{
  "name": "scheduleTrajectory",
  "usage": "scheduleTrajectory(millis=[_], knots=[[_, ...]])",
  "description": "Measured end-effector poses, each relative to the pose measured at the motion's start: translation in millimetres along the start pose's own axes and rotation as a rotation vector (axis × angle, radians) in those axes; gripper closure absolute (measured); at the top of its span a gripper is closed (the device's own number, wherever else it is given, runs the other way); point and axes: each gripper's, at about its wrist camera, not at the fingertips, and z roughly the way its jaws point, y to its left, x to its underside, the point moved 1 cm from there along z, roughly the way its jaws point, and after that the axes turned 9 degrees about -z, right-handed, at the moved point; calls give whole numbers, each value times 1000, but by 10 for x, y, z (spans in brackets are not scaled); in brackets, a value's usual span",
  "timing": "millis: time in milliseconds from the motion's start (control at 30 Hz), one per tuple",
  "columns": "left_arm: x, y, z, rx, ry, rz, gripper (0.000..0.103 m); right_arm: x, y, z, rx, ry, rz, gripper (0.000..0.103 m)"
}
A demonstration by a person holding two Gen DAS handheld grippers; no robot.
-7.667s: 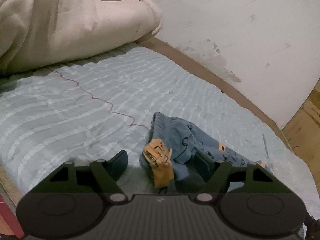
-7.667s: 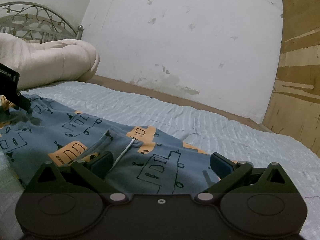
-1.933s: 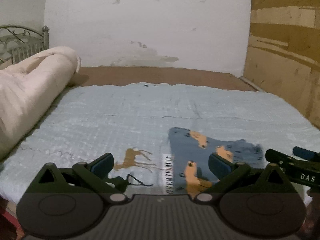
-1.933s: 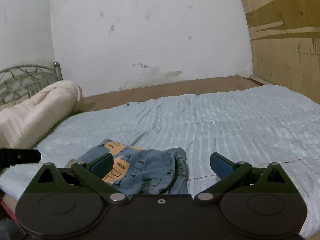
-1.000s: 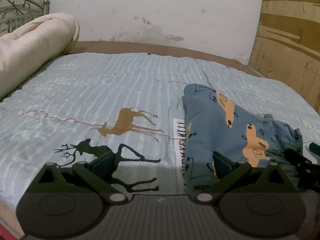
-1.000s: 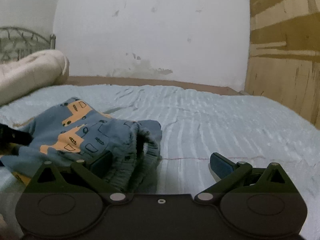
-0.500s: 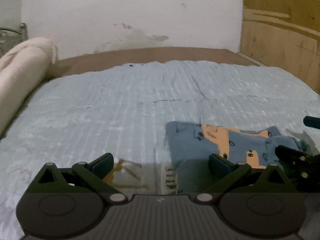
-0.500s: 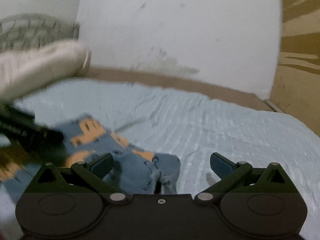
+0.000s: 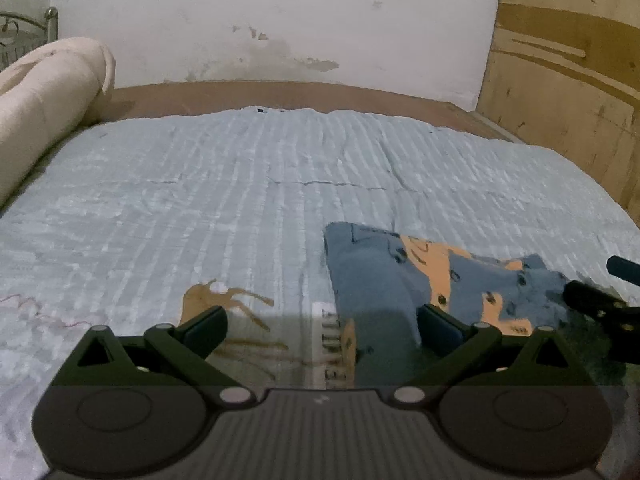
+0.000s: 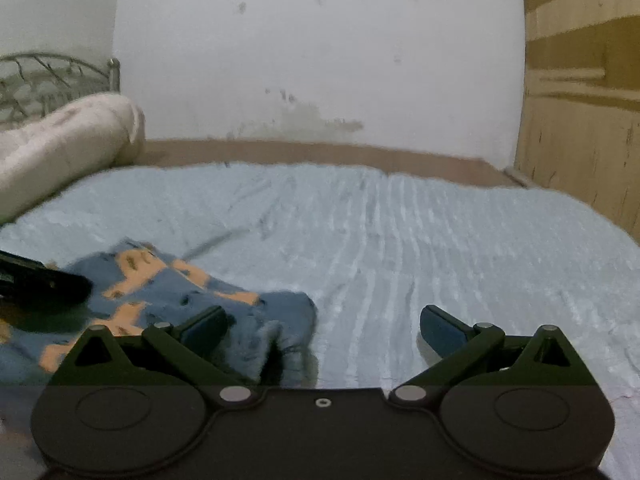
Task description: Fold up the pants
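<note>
Lying folded on the bedspread (image 9: 248,184), pants (image 9: 384,272) lengthwise left-to-right; both grippers' fingers (image 9: 204,326) spread, empty.

Counted on and around the light blue bedspread (image 9: 256,184):

One pair of blue pants (image 9: 384,276) with orange prints, bunched in a single heap on the bedspread's near part.

Two grippers: left gripper (image 9: 322,326) over the bedspread's near edge, beside the heap, jaws spread with nothing between them; right gripper (image 10: 322,326) at the other side of the heap, jaws likewise spread.

Four blue-tipped fingers, two per gripper.

One cream rolled quilt (image 9: 44,104) along the bedspread's left side.

One metal headboard (image 10: 48,76) behind that roll.

One brown deer print (image 9: 224,300) on the bedspread, partly hidden.

One printed text label (image 9: 332,344), unreadable.

One white wall (image 9: 280,20) beyond the bedspread's far edge.

One wooden panel (image 9: 568,80) off its right side.
</note>
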Motion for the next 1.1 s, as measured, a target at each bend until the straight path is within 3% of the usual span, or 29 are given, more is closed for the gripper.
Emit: scheduleTrajectory(millis=[167,333,567,1100], knots=[[156,-25,-189,-15,15,4,1,96,147,-300,-71,-27,24,1],[345,-68,-364,-16,12,3,1,310,278,-422,-37,12,21,1],[556,5,-583,-15,-10,-31,1,565,236,-719,-2,-9,102,1],[736,45,-930,-39,-16,-46,1,736,282,-1094,30,-47,142,1]])
